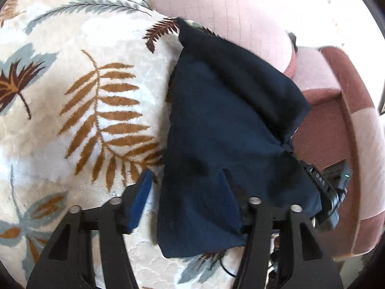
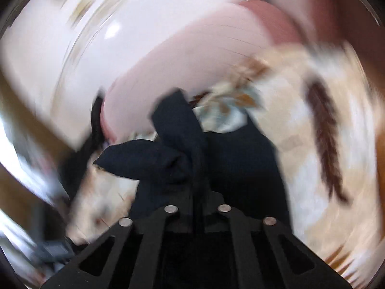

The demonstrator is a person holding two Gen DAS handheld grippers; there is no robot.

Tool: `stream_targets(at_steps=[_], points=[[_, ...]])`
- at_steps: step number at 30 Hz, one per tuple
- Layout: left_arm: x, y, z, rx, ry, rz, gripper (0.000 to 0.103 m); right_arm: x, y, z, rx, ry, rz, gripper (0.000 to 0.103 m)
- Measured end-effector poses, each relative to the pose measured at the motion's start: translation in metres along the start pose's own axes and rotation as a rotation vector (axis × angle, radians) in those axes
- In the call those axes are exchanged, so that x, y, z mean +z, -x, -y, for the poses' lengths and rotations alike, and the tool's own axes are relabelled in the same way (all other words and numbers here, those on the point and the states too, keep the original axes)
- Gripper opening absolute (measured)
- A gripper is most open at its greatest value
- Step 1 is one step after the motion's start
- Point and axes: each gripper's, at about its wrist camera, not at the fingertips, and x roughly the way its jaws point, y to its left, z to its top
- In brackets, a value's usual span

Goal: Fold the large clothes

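navy cloth [image 1: 223,130] overhangs leaf-print blanket [image 1: 79,110] (pink sofa [image 1: 240,4] behind).

Garment [image 1: 216,125] lies on blanket [image 1: 84,101], at its right edge; sofa [image 1: 336,110] right of and behind garment.

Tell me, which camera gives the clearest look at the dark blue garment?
The left wrist view: the dark blue garment appears sharp there, draped over the leaf-patterned blanket. The right wrist view is motion-blurred, showing only bunched dark folds.
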Motion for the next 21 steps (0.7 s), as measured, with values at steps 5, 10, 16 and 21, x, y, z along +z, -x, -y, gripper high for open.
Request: stream_targets(at_steps=[5, 10, 16, 21], points=[[-0.018, -0.042, 0.010, 0.095, -0.079, -0.085, 0.060, -0.009, -0.003, 0.047, 0.019, -0.146, -0.026, 0.003], [-0.023, -0.030, 0.015, 0.093, -0.117, -0.073, 0.059, -0.009, 0.038, 0.042, 0.100, -0.195, 0.038, 0.016], [-0.038, -0.027, 0.024, 0.127, -0.154, -0.064, 0.060, -0.020, 0.042, 0.004, 0.204, -0.122, -0.099, 0.074], [-0.041, -0.023, 0.033, 0.120, -0.147, -0.072, 0.059, -0.037, 0.035, -0.021, 0.145, 0.043, -0.178, 0.004]])
